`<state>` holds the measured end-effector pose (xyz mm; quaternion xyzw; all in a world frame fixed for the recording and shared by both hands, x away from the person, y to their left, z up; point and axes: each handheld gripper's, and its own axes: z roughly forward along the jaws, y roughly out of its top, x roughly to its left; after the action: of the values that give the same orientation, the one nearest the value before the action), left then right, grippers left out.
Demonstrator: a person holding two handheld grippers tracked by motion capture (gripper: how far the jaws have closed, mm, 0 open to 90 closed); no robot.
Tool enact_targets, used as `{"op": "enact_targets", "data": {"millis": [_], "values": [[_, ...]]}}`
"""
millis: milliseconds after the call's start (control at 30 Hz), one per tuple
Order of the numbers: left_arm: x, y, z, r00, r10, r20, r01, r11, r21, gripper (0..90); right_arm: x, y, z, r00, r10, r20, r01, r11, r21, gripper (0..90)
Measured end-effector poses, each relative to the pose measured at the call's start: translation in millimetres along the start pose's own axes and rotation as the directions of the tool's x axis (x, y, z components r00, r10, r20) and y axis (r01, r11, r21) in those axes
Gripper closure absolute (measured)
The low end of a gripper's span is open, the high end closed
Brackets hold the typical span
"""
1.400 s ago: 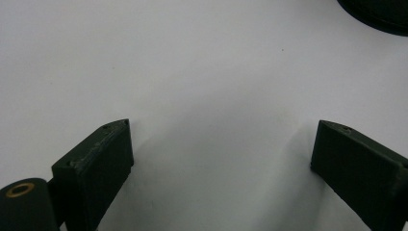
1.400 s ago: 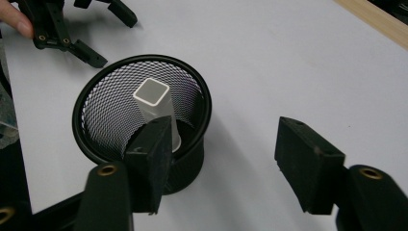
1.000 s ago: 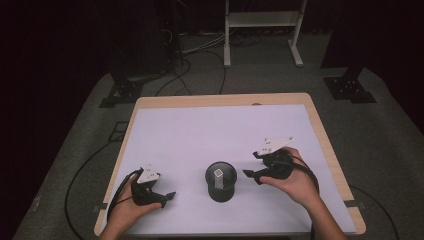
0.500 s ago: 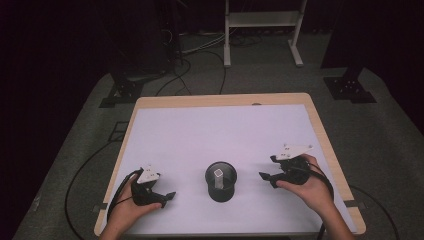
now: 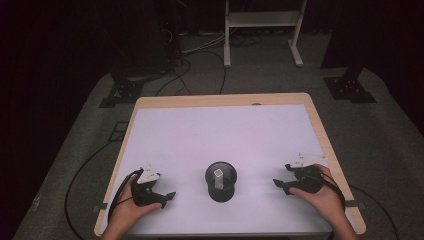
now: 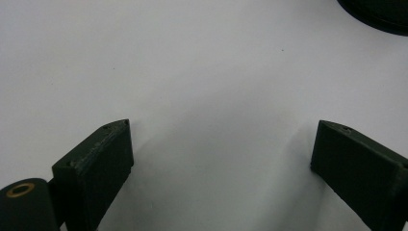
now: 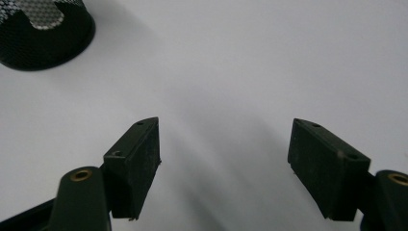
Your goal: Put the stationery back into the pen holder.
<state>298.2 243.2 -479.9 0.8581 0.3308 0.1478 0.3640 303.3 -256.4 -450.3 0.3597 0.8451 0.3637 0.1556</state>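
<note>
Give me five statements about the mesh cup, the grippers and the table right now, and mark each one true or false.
1. The black mesh cup stands upright between the two grippers. True.
2. The left gripper is shut on the cup. False: its jaws stand open over bare table, apart from the cup.
3. A pale object stands inside the cup. True.
4. The right gripper holds something between its jaws. False: they are open with nothing between them.
5. The white table top carries several cups. False: there is one cup.
</note>
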Motion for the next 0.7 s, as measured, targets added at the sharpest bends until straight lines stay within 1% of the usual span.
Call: {"op": "enact_targets", "data": {"millis": [67, 300, 533, 600, 633, 700], "values": [[-0.1, 0.1, -0.1, 1.0000, 0.001, -0.001, -0.001, 1.0000, 0.001, 6.7, -2.6, -6.2, -0.2, 0.9999, 0.011, 0.008, -0.011, 1.000, 0.006, 26.0], [-0.7, 0.4, -0.7, 1.0000, 0.000, -0.007, 0.000, 1.0000, 0.005, 6.7, -9.2, -24.7, -3.3, 0.9985, 0.029, 0.047, -0.029, 1.000, 0.012, 23.8], [-1.5, 0.6, -1.0, 0.9999, -0.005, -0.014, 0.005, 1.0000, 0.007, 6.6, -13.3, -41.4, -5.1, 0.9954, 0.038, 0.088, -0.041, 0.999, 0.034, 17.1], [-2.5, -0.1, -1.8, 0.9998, -0.007, -0.017, 0.007, 1.0000, 0.005, 6.6, -14.3, -43.3, -5.6, 0.9952, 0.043, 0.087, -0.046, 0.999, 0.027, 17.1], [-2.5, -0.3, -2.1, 0.9999, -0.006, -0.016, 0.006, 1.0000, 0.006, 6.6, -15.8, -46.5, -6.4, 0.9951, 0.056, 0.081, -0.058, 0.998, 0.016, 16.6], [-2.3, -0.3, -2.1, 0.9999, -0.007, -0.014, 0.007, 1.0000, 0.007, 6.6, -17.0, -48.4, -5.7, 0.9949, 0.068, 0.074, -0.069, 0.998, 0.004, 14.9]]}}
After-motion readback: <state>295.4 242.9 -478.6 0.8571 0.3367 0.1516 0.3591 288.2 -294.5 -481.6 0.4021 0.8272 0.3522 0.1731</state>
